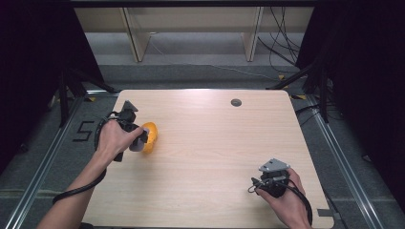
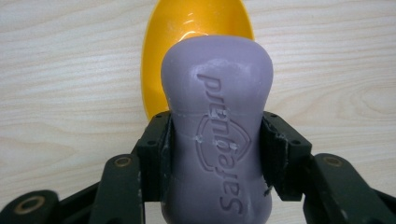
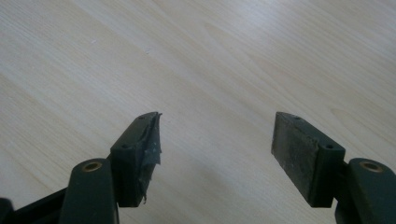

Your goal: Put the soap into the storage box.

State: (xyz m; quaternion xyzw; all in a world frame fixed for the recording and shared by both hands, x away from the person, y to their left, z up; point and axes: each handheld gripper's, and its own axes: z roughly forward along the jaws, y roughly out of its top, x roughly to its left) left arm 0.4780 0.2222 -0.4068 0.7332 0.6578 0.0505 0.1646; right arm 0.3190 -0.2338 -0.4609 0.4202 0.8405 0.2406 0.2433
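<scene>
1. Left tongs (image 2: 217, 154) clamp the purple soap bar (image 2: 217, 140) by its sides, above the yellow dish (image 2: 154, 60).
2. Right tongs (image 3: 215, 158) gape wide, idle over bare worktop (image 3: 233, 56).
3. Lower the bar level and centred over the dish before loosening the grip.

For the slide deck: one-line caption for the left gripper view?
Left gripper clamps a purple soap bar above a yellow dish.

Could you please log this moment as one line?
left gripper: shut on purple soap bar | over yellow soap dish | right gripper: open, empty | wooden table
</scene>
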